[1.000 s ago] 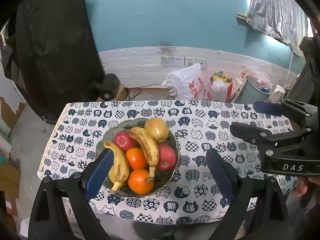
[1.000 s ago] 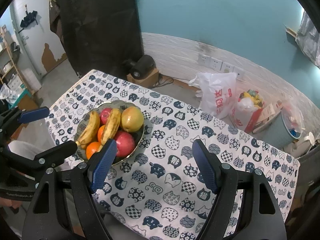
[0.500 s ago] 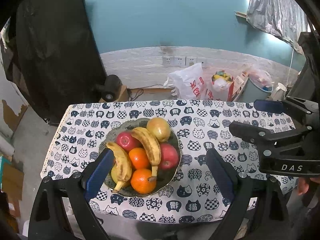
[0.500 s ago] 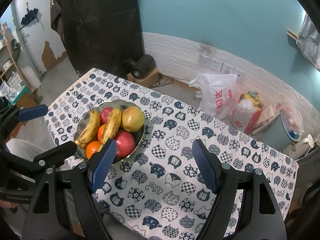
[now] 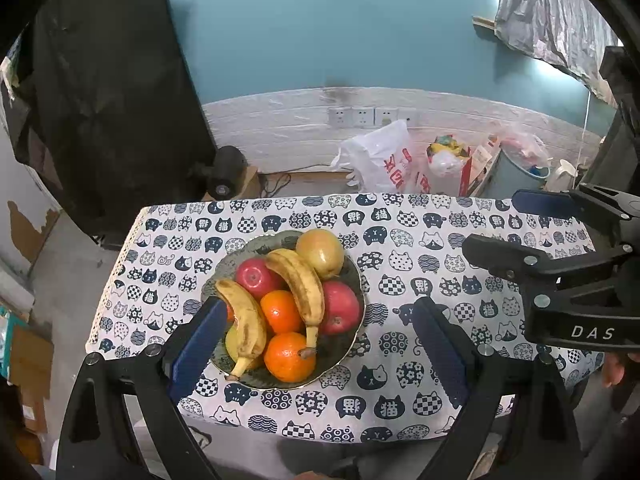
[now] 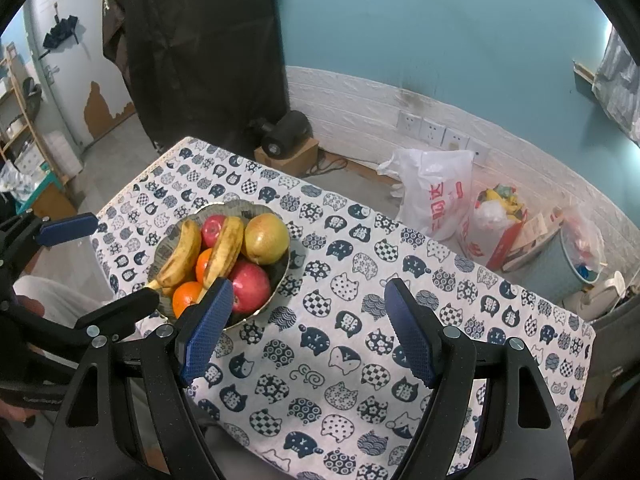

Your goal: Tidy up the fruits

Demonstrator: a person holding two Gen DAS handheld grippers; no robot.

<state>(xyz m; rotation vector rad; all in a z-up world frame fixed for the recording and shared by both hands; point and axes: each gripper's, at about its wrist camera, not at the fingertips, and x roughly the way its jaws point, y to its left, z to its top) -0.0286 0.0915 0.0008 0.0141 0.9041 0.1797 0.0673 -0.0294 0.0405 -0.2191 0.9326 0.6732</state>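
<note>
From the left wrist view, the left gripper [image 5: 320,344] hangs above the near edge of the worktop [image 5: 440,240], jaws spread wide and holding nothing. The bowl [image 5: 356,280] sits left of centre on the cat-print cloth, holding two bananas [image 5: 300,284], two red apples [image 5: 256,276], oranges [image 5: 288,356] and a yellow-green apple [image 5: 320,252]. All the fruit lies piled in the bowl, which fits either a finished gathering or a pile awaiting sorting.

From the right wrist view, the right gripper [image 6: 308,332] also has its jaws spread and empty, over bare cloth just right of the bowl [image 6: 280,276]. Any grasp should probably take the topmost banana [image 6: 224,252] along its length, since the round fruit beneath could roll.
</note>
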